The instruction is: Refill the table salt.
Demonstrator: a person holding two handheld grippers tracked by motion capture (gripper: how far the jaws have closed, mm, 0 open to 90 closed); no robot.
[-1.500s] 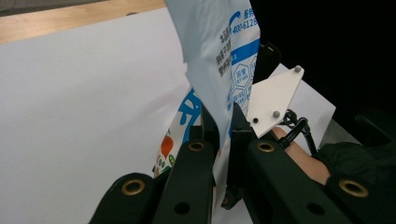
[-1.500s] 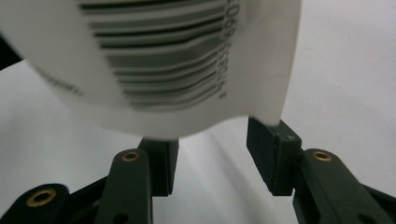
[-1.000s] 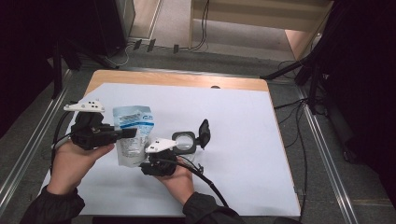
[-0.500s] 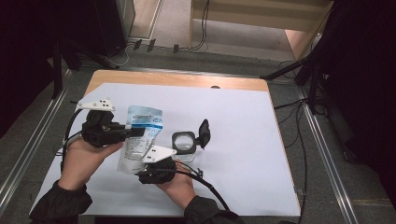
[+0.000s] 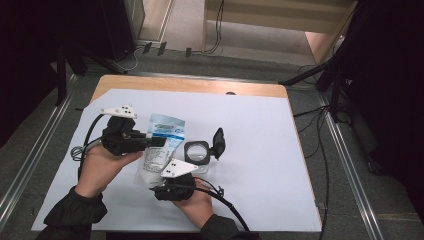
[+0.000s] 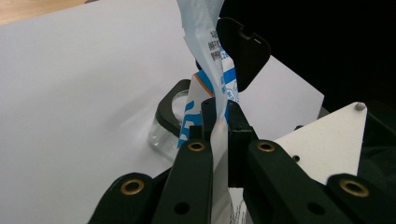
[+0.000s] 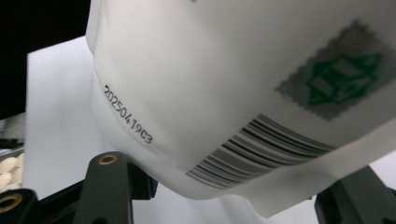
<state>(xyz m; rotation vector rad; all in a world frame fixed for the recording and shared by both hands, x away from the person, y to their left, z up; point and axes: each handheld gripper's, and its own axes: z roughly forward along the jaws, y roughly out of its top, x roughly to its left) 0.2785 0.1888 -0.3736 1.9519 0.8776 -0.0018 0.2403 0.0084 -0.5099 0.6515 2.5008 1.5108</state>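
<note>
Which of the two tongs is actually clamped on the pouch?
The left tongs: their jaws pinch the pouch edge. The right tongs stand apart, having just been opening, the pouch loose between them.

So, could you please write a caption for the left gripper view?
Left gripper pinching a blue-and-white pouch above a small open jar.

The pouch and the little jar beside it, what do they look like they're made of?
Pouch: probably thin plastic film, white with blue print and a slight sheen; it creases between the jaws. Jar: seemingly clear plastic or glass, with a black flip lid, likely plastic.
</note>
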